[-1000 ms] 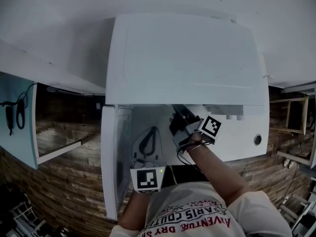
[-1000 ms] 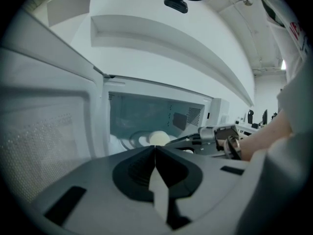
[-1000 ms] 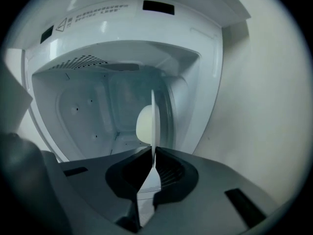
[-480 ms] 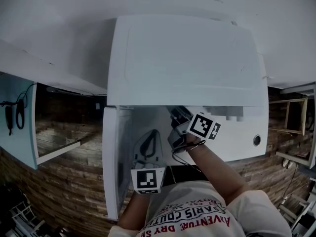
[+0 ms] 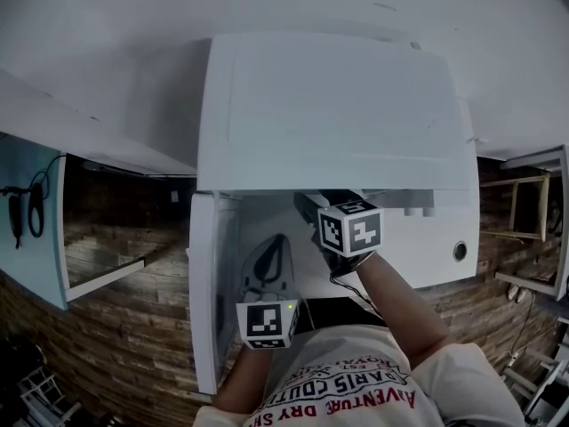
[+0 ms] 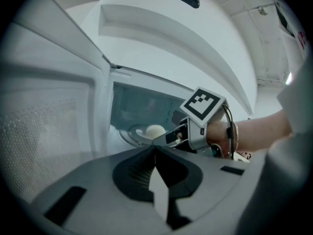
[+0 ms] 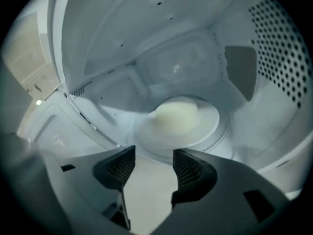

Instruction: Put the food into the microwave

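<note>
From the head view, the white microwave has its door swung out to the left of both sets of fingers. The right gripper reaches in under the top edge. The left gripper hangs outside, beside the door.

In the left gripper view, its fingers are pressed together on nothing, with the door panel close on their left. Ahead, past the right gripper, lies the food.

In the right gripper view, the fingers are spread and empty. Just beyond their tips and clear of them, the food is a pale, smooth, rounded lump on the turntable plate. A perforated wall stands to the right, with free room above.
</note>
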Demonstrator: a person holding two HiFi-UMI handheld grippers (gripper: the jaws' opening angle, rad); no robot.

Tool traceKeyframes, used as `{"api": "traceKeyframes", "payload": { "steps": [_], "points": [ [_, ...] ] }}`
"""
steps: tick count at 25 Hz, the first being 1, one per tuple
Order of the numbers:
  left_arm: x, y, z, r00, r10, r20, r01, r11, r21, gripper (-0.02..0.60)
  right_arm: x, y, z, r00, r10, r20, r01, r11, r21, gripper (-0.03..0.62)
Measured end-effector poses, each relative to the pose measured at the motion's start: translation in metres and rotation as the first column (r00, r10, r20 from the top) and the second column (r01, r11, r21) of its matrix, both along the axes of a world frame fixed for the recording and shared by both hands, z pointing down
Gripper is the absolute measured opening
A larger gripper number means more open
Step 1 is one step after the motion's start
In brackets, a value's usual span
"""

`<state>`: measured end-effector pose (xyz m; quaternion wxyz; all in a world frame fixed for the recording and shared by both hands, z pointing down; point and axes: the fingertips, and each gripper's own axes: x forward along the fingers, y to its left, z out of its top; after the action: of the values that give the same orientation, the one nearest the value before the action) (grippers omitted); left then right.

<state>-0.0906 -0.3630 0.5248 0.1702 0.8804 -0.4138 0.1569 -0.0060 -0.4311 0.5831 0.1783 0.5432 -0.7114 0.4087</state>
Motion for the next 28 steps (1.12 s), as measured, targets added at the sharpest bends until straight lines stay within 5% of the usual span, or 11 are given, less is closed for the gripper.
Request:
{"api": "traceKeyframes", "payload": {
  "steps": [5,8,15,17,19,28],
  "points": [
    [0.000,0.004,-0.002,1.000,0.006,-0.014,-0.006,1.000,-0.018,0.006,0.002,0.015,0.010,0.954,-0.206,-0.216,0.185,0.976,-0.117,0.247],
    [0.000,0.010,-0.002,1.000,0.015,-0.021,-0.016,1.000,-0.025,0.006,0.009,0.021,0.012,0.922,-0.234,-0.308,0.207,0.971,-0.117,0.227],
    [-0.002,0.014,-0.005,0.999,0.032,-0.014,-0.032,0.999,-0.007,0.006,0.010,0.029,0.010,0.941,-0.184,-0.283,0.161,0.981,-0.105,0.207],
    [-0.002,0.013,-0.009,0.999,0.035,-0.013,-0.035,0.999,-0.002,0.006,0.014,0.029,-0.002,0.935,-0.149,-0.322,0.138,0.989,-0.057,0.168],
    [0.000,0.014,-0.013,0.999,0.042,-0.016,-0.042,0.999,-0.006,0.006,0.019,0.030,-0.021,0.923,-0.095,-0.373,0.113,0.993,0.027,0.036],
    [0.018,0.024,-0.064,0.991,0.124,-0.053,-0.119,0.989,0.091,0.006,-0.003,0.070,-0.104,0.946,0.042,-0.320,0.070,0.941,0.330,0.012]
  ]
}}
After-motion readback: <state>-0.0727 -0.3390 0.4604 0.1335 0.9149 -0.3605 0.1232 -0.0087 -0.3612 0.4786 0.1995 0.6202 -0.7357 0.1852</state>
